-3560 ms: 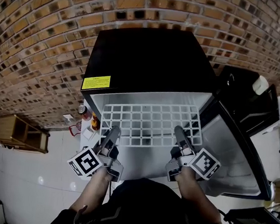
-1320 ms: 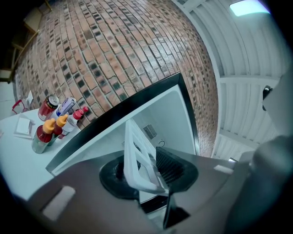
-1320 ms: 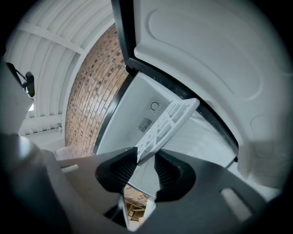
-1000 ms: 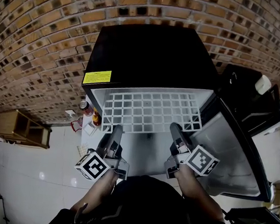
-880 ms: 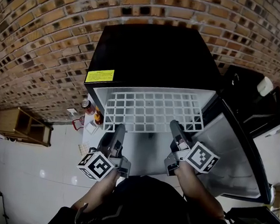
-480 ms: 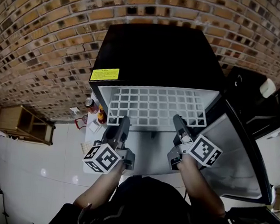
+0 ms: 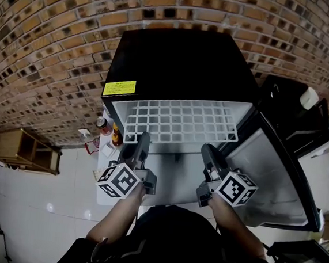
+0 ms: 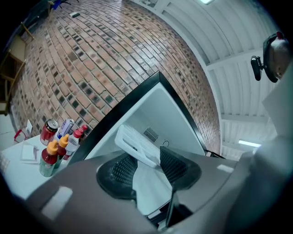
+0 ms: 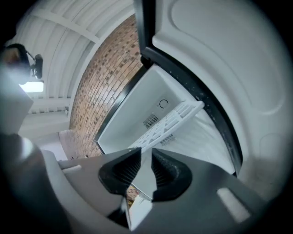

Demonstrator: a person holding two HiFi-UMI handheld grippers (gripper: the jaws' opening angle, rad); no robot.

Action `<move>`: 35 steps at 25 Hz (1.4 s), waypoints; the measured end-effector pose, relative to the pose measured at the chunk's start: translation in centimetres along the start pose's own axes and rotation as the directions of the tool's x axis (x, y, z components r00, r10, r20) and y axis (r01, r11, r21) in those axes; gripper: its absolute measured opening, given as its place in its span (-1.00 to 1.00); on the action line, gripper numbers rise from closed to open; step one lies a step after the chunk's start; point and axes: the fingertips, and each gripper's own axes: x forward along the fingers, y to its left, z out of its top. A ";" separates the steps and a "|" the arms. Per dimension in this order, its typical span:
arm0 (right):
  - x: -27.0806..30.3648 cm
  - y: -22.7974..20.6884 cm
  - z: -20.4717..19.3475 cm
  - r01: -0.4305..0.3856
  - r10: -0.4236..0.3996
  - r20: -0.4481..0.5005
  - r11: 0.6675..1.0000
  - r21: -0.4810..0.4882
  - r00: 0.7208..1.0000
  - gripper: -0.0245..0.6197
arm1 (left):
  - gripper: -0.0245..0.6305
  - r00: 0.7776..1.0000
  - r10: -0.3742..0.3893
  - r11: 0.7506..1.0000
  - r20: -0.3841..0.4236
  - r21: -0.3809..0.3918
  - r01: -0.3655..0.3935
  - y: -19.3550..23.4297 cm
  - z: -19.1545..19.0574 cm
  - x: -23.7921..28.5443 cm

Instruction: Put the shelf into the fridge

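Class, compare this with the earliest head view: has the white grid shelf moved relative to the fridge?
Yes. The white grid shelf has slid deeper into the fridge; less of it juts past the fridge's front edge.

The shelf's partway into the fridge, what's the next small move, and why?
Probably nudge the shelf further into the fridge with the right gripper: its jaws have just been closing, empty, behind the shelf's front edge. The left gripper's jaws have just been opening and stand apart round that edge, so nothing grips it.
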 end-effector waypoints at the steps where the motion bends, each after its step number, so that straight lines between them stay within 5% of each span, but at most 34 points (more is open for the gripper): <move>1: -0.3 0.3 -0.1 0.003 -0.003 0.005 0.999 -0.048 1.000 -0.72 | -0.47 1.000 -0.001 1.000 0.003 0.000 0.001 0.0 0.1 0.0; 5: 0.0 0.8 0.4 0.014 -0.009 0.026 0.979 -0.206 1.000 -0.77 | -0.47 1.000 -0.008 1.000 -0.002 -0.017 0.008 -0.1 0.0 -0.1; 9: 0.2 0.4 0.7 0.020 -0.012 0.033 0.965 -0.261 0.999 -0.90 | -0.45 1.000 0.004 1.000 -0.013 -0.022 -0.005 -0.2 -0.2 -0.6; 14: 0.4 0.6 0.6 0.034 -0.023 0.038 0.949 -0.312 0.999 -0.90 | -0.57 0.999 0.034 0.994 -0.022 0.109 -0.031 -1.2 -1.4 -3.0; 21: 0.6 0.4 0.8 0.042 -0.031 0.038 0.944 -0.326 0.999 -0.90 | -0.77 0.999 0.005 0.965 -0.039 0.261 0.005 -3.6 -2.1 -2.0; 35: 4.1 -0.5 2.6 0.077 -0.062 0.056 0.939 -0.336 0.996 -0.90 | -0.92 0.997 0.059 0.936 -0.044 0.351 -0.040 -1.9 -0.8 1.8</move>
